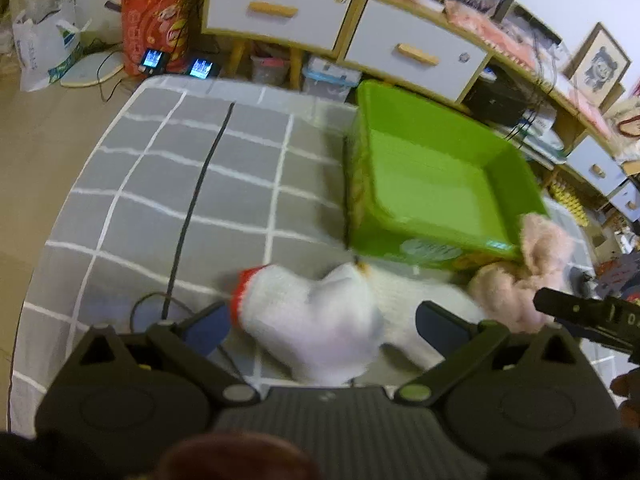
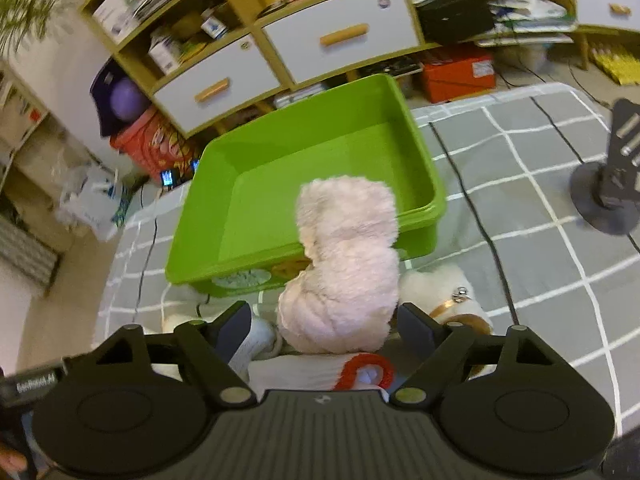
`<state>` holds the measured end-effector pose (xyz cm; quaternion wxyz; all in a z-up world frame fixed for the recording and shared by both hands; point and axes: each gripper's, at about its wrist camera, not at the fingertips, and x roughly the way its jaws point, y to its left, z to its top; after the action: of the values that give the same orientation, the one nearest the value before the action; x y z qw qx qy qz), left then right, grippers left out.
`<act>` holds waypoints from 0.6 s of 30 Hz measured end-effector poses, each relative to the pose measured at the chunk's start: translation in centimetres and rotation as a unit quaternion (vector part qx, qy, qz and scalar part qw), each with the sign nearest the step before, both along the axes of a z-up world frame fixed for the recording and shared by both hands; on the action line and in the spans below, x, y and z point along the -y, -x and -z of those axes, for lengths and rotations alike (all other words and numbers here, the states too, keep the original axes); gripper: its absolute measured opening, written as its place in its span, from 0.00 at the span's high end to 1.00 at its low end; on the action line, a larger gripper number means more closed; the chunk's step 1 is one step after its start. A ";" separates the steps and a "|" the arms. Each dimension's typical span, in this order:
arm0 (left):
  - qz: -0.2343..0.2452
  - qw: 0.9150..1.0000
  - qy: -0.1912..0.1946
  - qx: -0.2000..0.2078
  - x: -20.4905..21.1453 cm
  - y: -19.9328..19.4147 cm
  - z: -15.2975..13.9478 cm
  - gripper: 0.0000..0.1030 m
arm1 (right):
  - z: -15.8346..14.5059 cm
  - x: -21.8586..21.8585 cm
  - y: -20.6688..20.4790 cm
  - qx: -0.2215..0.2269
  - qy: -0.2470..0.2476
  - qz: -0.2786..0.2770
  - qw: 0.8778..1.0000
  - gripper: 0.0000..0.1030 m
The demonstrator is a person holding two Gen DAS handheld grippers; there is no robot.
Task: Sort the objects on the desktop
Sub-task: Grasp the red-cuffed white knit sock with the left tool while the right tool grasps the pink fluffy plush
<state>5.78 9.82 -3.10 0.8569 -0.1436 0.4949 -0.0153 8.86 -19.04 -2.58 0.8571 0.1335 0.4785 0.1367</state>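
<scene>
The left gripper [image 1: 320, 326] stands wide around a white glove [image 1: 308, 328]. The right gripper [image 2: 324, 326] stands wide around a pink plush toy [image 2: 344, 260], pads apart from it. Beyond sits a green bin [image 2: 420, 148].

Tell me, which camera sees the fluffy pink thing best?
The right wrist view: the fluffy pink thing fills the middle, between the right gripper's fingers. The left wrist view shows it only partly, blurred, at the green bin's corner.
</scene>
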 end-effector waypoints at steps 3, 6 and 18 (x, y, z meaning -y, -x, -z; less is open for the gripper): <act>-0.011 1.000 0.010 -0.018 -0.5 -0.3 1.0 0.01 | 1.6 -0.9 -0.3 -0.014 0.010 -0.007 1.000 0.21; -0.016 0.999 0.024 -0.025 -0.6 -0.4 1.5 0.01 | 2.6 -1.8 0.2 -0.011 0.035 -0.021 0.999 0.20; -0.010 0.999 -0.003 -0.036 0.5 -0.4 2.1 0.08 | 2.7 -0.4 0.9 0.019 0.032 -0.028 0.999 0.21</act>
<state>6.14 9.33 -5.22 0.8389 -0.1459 0.5244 -0.0001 7.92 -18.64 -5.24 0.8656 0.0896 0.4700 0.1476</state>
